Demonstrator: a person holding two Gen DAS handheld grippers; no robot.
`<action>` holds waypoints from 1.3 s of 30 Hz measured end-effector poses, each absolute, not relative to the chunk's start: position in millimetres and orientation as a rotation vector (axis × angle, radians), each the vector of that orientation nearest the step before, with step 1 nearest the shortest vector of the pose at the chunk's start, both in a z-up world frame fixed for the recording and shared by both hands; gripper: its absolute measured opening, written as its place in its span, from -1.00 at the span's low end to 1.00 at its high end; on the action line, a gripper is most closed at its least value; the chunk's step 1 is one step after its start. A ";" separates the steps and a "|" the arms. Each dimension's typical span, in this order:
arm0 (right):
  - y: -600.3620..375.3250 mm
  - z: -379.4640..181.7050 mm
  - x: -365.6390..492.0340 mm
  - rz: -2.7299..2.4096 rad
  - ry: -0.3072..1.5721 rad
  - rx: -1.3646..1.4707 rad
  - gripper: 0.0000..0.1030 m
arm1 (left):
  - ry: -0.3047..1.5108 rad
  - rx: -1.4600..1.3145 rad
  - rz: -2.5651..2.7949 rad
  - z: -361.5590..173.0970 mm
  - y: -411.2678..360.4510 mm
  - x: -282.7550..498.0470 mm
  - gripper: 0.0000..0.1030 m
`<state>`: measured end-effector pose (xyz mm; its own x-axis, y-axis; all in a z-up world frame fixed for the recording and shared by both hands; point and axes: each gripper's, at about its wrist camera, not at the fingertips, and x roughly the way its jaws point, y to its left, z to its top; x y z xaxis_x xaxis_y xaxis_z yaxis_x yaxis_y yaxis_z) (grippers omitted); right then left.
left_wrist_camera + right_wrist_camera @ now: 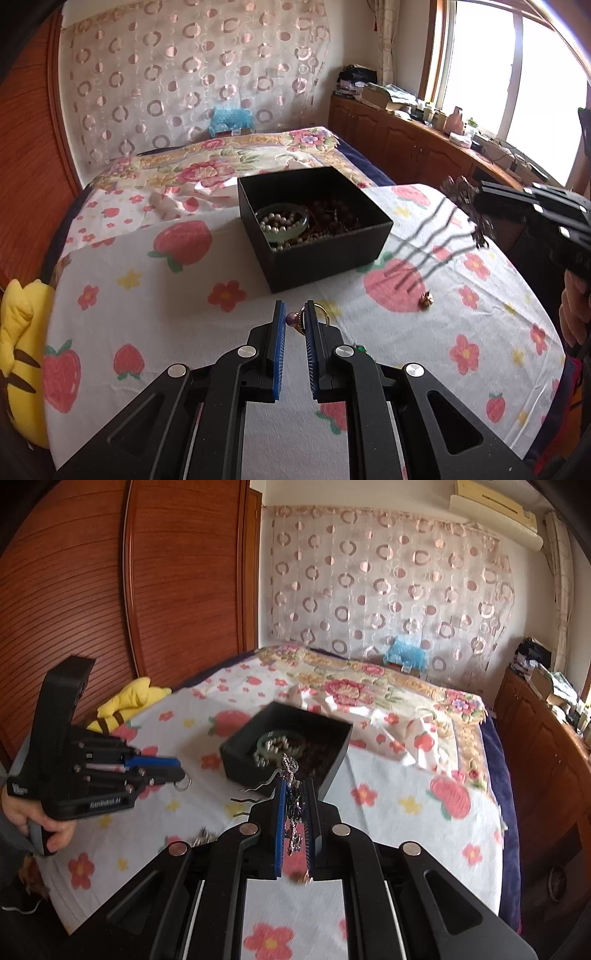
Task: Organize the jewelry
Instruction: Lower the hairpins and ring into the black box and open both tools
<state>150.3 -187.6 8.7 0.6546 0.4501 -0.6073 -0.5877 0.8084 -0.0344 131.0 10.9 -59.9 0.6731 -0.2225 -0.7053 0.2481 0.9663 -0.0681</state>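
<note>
A bed (147, 302) in a strawberry-print sheet carries a black box (325, 251), a small gold trinket (426, 297) near it, and a yellow plush (20, 350) at its edge.

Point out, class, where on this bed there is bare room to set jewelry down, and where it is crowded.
Free: the strawberry sheet left of the black box, toward the yellow plush. Crowded: right of the box, where the hair comb hangs from the right tool above a small gold trinket.

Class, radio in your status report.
Left gripper shut on purple-bead gold ring. Right gripper shut on dark wavy-pronged hair comb. Open black box ahead, unobstructed.
</note>
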 end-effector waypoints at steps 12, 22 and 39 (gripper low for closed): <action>-167.9 10.2 221.1 0.613 0.624 -0.158 -0.81 | 0.745 0.012 -0.276 -37.9 17.7 151.8 -0.82; -145.3 -31.3 251.2 0.654 0.715 -0.178 -0.80 | 0.739 0.017 -0.283 -31.5 15.9 179.1 -0.82; -194.1 -36.7 231.0 0.652 0.713 -0.109 -0.70 | 0.778 0.056 -0.308 -46.0 -19.4 235.6 -0.82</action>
